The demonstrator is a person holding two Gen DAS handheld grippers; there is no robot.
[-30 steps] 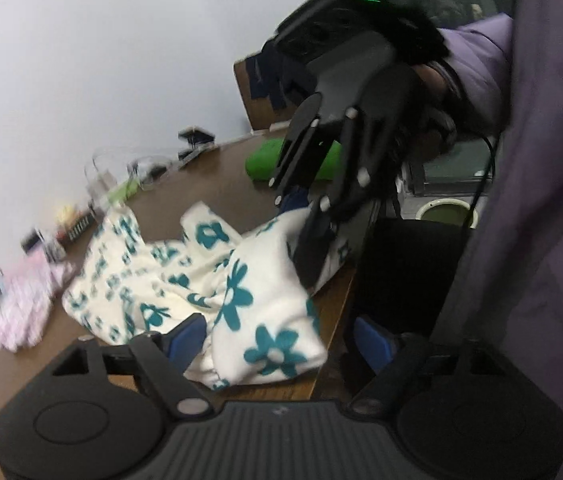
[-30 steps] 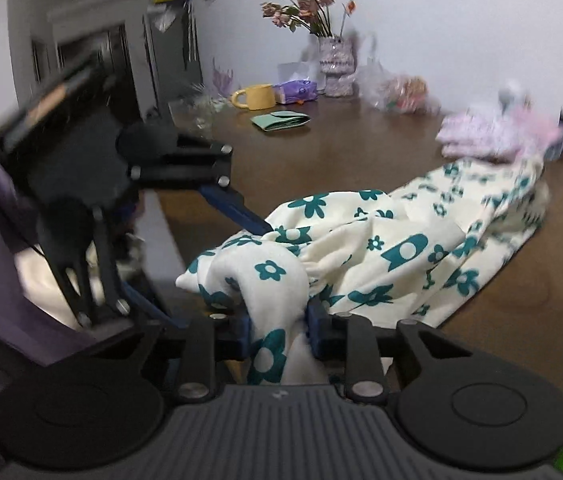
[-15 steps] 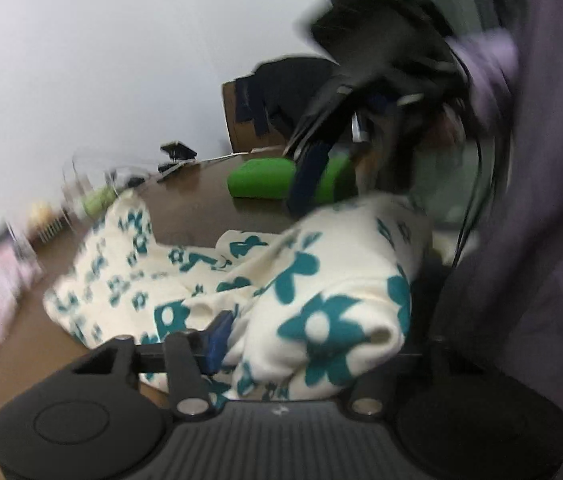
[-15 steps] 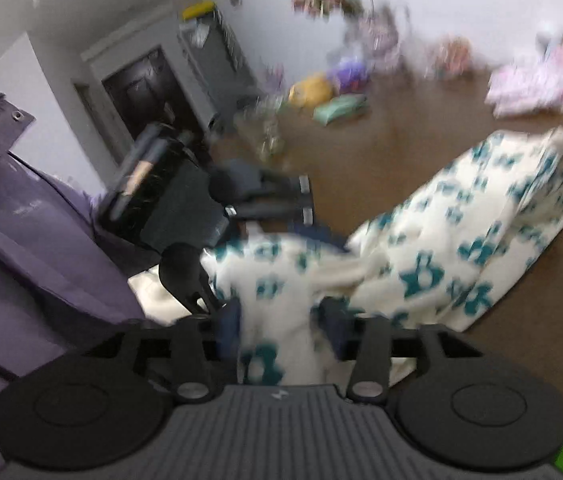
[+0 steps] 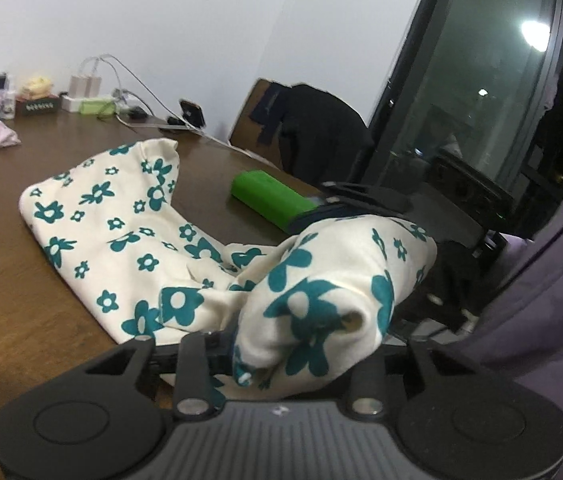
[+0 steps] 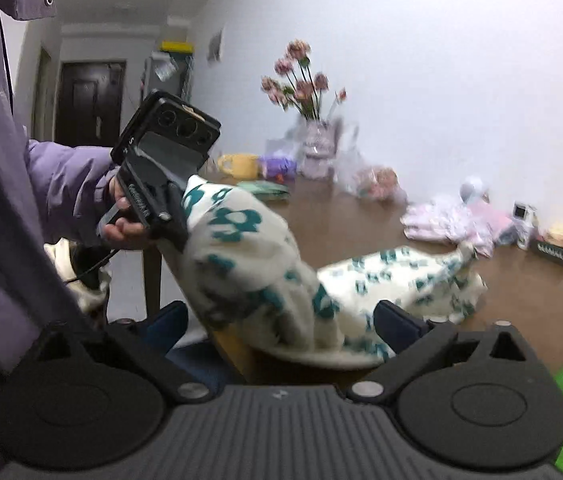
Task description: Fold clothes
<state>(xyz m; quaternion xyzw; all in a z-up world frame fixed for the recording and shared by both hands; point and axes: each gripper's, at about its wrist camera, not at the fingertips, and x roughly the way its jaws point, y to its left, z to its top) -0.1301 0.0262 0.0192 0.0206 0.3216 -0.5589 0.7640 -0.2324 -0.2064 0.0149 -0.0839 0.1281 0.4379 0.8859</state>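
1. A soft cream garment [image 5: 121,236] printed with teal flowers is spread across a smooth brown wooden table [image 5: 5,304], with its near end bunched up at the table edge.
2. That bunched end is pinched by the left gripper [image 5: 301,344]; its jaws are closing on a rounded wad of cloth.
3. The right gripper [image 6: 277,320] is seen with its blue pads wide apart and opening; crumpled cloth lies between them, but no pad is pressed on it.
4. In the right view, the left gripper [image 6: 179,220] is held by a hand [image 6: 121,216] in a padded purple sleeve, with cloth draped over its fingers.
5. A glossy green block [image 5: 269,196] rests on the table just beyond the garment.
6. A folded pink pile [image 6: 453,222] lies well apart, near the wall.
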